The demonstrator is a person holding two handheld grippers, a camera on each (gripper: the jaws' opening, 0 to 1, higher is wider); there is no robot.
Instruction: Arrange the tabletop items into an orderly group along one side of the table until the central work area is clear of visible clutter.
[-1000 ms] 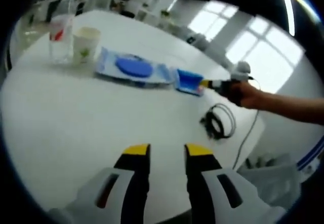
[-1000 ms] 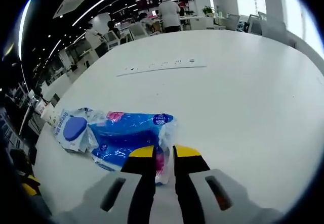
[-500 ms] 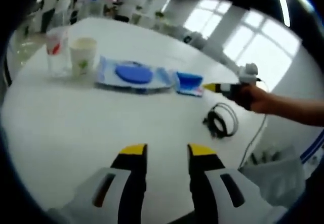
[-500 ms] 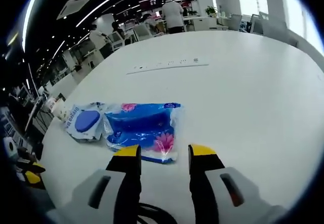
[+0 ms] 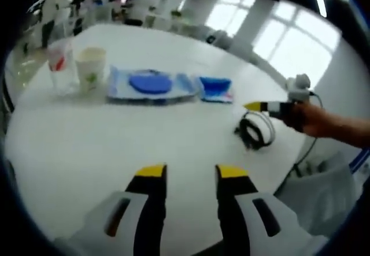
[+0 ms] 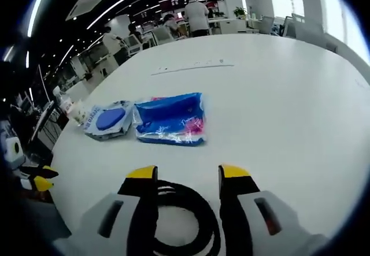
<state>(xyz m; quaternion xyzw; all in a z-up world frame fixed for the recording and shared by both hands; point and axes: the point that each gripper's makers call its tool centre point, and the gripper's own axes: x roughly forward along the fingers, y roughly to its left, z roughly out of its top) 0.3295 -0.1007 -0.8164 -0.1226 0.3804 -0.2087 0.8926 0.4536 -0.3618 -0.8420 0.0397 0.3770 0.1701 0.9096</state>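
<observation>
The right gripper (image 6: 188,178) has let go of the blue tissue pack (image 6: 171,118) and drawn back, jaws apart over the coiled black cable (image 6: 184,216); the left gripper (image 5: 188,174) hovers parted; beyond lie wipes pack (image 5: 151,85), paper cup (image 5: 91,69), clear cup (image 5: 59,66).

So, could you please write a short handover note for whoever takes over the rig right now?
Left gripper: open, empty, over bare table.
Right gripper: open, empty, fingers either side of the black cable coil.
Lined up along one side: clear cup, paper cup, wipes pack, blue tissue pack.
Left: move the cable coil to the row.
</observation>
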